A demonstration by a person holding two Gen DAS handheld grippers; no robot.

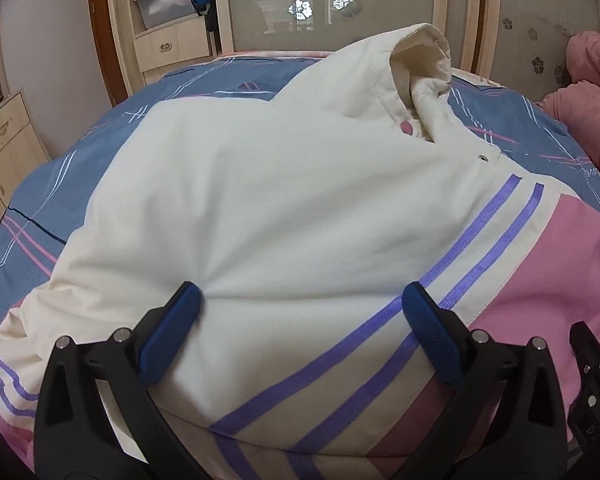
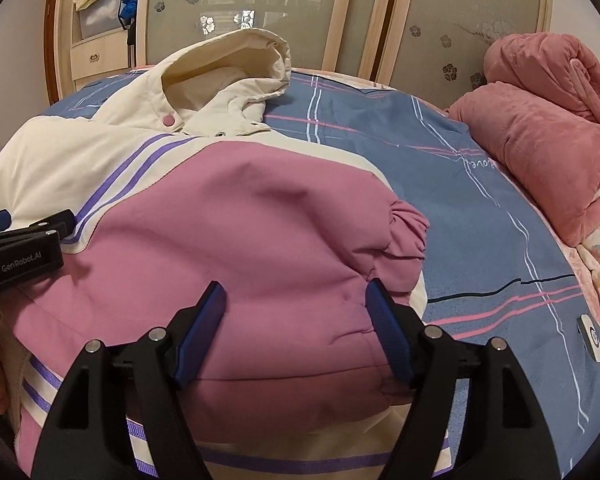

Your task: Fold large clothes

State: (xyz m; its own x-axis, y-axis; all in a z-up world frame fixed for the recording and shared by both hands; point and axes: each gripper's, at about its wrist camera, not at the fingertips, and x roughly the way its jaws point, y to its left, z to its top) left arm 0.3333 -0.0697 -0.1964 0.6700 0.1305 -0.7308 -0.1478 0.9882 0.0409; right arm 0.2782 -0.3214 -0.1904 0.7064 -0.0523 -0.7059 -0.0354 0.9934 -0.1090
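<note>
Jacket (image 2: 228,216) lies on the bed (image 2: 480,248), sleeves folded in, both grippers (image 1: 300,312) (image 2: 296,308) gaping over it, holding nothing. Puffy padding could spring the pink sleeve (image 2: 404,232) open again if left unpressed.

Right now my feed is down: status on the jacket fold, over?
Left gripper open, right gripper open. Jacket on bed, sleeves folded in, hood out. Pink blanket clear.
</note>
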